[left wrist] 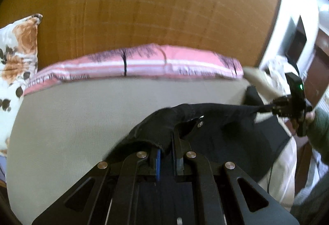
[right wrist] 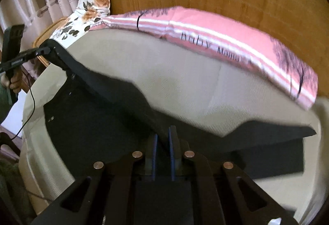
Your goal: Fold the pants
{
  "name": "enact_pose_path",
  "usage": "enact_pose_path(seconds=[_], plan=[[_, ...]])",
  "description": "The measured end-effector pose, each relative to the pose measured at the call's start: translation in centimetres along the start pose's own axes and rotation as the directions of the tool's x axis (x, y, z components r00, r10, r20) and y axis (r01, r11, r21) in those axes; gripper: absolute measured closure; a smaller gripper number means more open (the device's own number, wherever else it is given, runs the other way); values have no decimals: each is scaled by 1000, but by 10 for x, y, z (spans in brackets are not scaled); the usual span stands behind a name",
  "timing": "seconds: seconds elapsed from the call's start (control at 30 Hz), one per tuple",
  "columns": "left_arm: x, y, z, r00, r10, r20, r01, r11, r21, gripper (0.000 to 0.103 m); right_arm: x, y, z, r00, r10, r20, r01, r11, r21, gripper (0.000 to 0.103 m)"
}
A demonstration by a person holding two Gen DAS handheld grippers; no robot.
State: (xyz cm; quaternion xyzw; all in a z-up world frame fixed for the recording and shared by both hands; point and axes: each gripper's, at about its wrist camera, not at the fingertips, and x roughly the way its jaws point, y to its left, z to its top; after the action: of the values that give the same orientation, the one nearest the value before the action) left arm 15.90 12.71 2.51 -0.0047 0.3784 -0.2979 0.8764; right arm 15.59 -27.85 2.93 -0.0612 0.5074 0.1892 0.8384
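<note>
We hold the black pants (right wrist: 107, 113) with both claws over the bed (right wrist: 185, 89). Our left claw (left wrist: 165, 146) is pinched tight on one top corner, right at its tips, near the shiny button (left wrist: 199, 124). Our right claw (right wrist: 162, 142) is pinched on the same top edge, further along. That edge runs tight like a rope from one claw to the other, from side to side.

From our right claw, the pants go off to the left toward the left claw, and a flap (right wrist: 273, 155) lies off to the right on the bed. The rest of the pants hangs below and behind the claw tips, part of it resting on the bed. We cannot see where the legs end.

Ahead of both claws is bare bed, then a pink pillow (right wrist: 226, 35) and a flower pillow (right wrist: 90, 8). We think the next move is to swing the held edge forward and lay it down flat.
</note>
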Motion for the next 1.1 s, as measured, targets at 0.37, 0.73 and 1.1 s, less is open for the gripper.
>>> enact_pose_path(seconds=[0.37,0.73,1.1], plan=[[24,-23,-122,960,15,-279,-6,999,33,94,23,25,-86,995,42,-91,-32,993,114,96],[31,-13,-126,934,56,-352,-85,994,-69,68,47,48,-113,990,-58,-128,74,990,121,92],[6,3,-145,922,-88,-377,-116,866,-486,60,20,50,-125,996,-83,-44,92,958,270,65]])
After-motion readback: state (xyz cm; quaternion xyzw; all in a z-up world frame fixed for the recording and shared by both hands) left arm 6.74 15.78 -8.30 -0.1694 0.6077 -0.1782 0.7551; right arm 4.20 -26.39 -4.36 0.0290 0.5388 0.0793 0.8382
